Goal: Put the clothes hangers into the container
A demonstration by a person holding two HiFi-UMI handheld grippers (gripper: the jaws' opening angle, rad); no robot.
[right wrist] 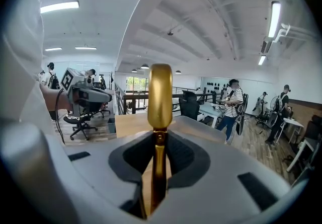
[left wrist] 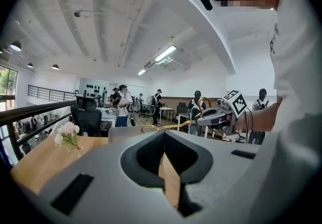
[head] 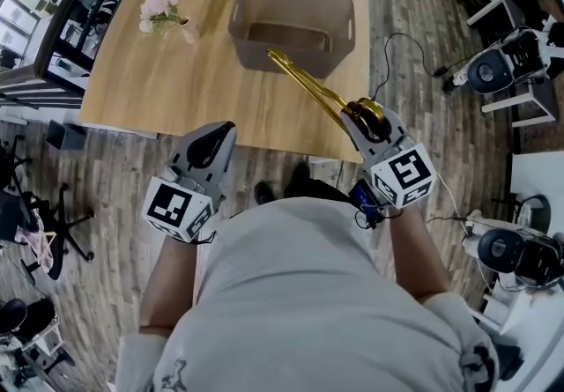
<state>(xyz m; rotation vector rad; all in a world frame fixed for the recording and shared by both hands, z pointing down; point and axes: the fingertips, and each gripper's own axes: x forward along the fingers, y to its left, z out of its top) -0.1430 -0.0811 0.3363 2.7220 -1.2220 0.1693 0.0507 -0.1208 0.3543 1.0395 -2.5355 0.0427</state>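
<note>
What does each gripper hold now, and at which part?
Right gripper grips the gold hanger at its neck, below the hook. Left gripper holds nothing.

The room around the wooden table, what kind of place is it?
Probably an open-plan office or lab: there's an office chair, a desk with people standing nearby, and a long ceiling light.
</note>
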